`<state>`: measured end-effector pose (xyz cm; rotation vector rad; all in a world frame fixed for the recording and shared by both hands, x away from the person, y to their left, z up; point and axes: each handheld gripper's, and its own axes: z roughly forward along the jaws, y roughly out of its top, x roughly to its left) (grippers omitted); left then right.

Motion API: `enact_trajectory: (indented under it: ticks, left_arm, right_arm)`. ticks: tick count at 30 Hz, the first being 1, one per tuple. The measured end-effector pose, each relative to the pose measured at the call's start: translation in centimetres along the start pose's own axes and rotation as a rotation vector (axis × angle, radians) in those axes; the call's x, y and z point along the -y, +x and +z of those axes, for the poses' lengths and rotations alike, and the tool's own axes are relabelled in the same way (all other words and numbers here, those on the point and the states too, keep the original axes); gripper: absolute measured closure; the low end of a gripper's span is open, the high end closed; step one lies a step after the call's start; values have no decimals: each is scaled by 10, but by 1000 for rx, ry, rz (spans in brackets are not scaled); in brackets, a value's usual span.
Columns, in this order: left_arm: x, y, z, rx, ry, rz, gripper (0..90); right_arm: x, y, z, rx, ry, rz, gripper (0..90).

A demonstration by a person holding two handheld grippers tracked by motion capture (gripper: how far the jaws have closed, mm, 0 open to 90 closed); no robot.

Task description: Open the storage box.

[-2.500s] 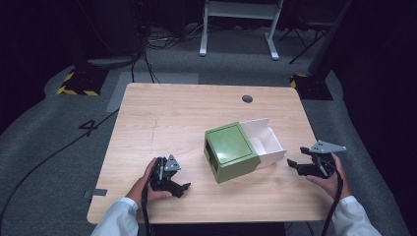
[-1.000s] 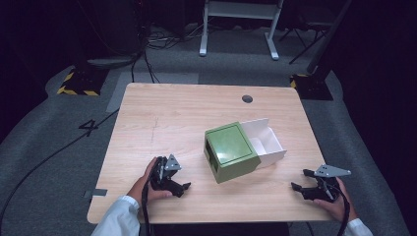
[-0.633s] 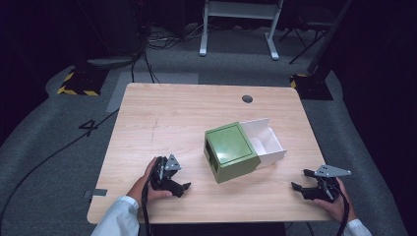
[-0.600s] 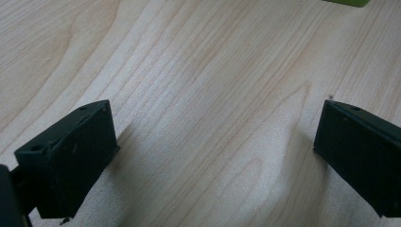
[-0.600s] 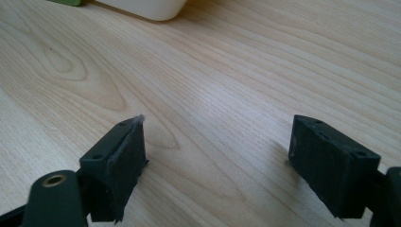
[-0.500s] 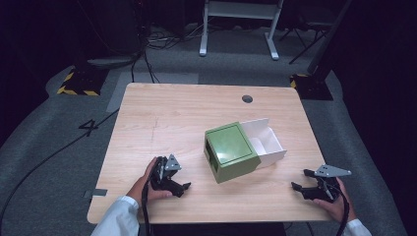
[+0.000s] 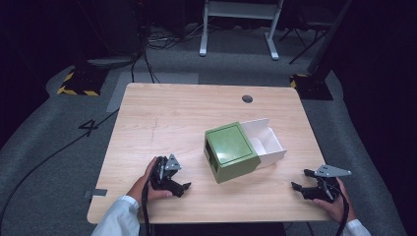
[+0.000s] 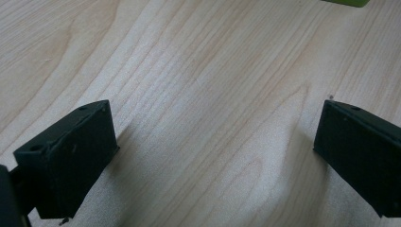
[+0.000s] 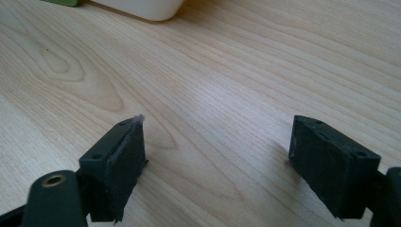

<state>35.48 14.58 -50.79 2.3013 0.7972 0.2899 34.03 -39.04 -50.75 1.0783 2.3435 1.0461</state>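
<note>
- Left gripper (image 7: 172, 182) low on the worktop (image 7: 162, 123) near the front edge, held in a hand (image 7: 145, 184) with a white sleeve (image 7: 118, 219); fingers (image 8: 71, 156) wide apart, nothing between.
- Lots of bare wood behind and to the left.
- Green box (image 7: 230, 151) in the middle, white drawer (image 7: 265, 142) pulled out to the right.
- Right gripper (image 7: 305, 183) at the front right corner, close to the edge; fingers (image 9: 331, 165) wide apart, nothing between.

One table (image 7: 162, 123). One green box (image 7: 230, 151), with one white drawer (image 7: 265, 140) sticking out of it. Two grippers: left gripper (image 7: 183, 187), right gripper (image 7: 300, 179). Two hands, one per gripper. One dark round hole (image 7: 247, 99) in the tabletop.
</note>
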Motion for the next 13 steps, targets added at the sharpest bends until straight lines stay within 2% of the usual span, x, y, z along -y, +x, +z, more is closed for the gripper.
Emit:
enact_trajectory:
  ticks: [13]
  left_arm:
    - [0, 1, 1, 4, 0, 6, 2]
  right_arm:
    - [0, 0, 0, -1, 0, 2, 195]
